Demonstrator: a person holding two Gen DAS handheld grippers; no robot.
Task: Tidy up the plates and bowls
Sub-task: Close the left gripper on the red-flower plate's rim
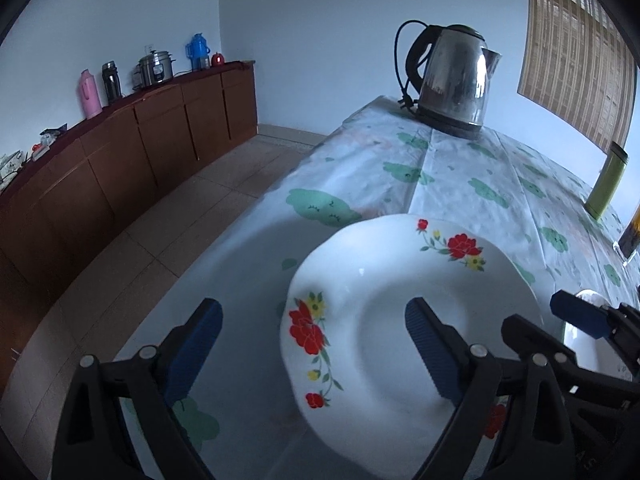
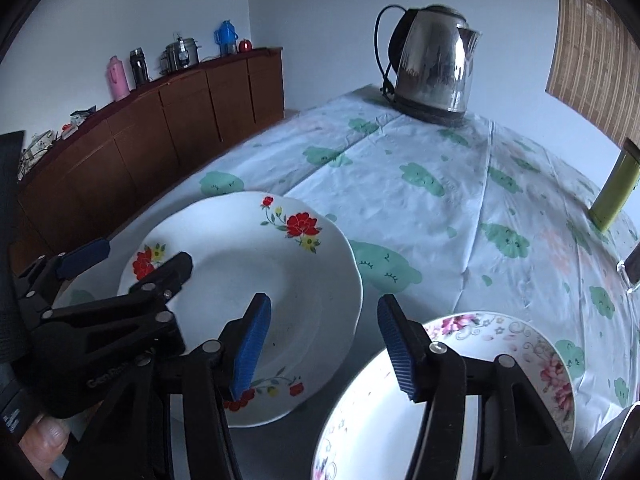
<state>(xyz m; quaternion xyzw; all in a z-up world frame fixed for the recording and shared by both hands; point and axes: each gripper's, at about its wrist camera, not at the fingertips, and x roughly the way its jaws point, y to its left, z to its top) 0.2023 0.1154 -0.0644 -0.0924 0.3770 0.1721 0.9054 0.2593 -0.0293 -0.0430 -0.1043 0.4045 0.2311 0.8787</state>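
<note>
Left wrist view: left hand-held gripper (image 1: 314, 344) wide open, empty; red-flower plate (image 1: 400, 320) lies flat on the bench (image 1: 460, 184), its left rim between the two pads w/o contact, right pad over the well. So L is the nearer one; rim runs roughly crosswise to the jaws. Right wrist view: right hand-held gripper (image 2: 324, 344) partly open, empty, hovering over the gap btw that plate and the pink-flower plate (image 2: 532, 360), whose near edge is cut off by the frame. Bowls: none visible.
</note>
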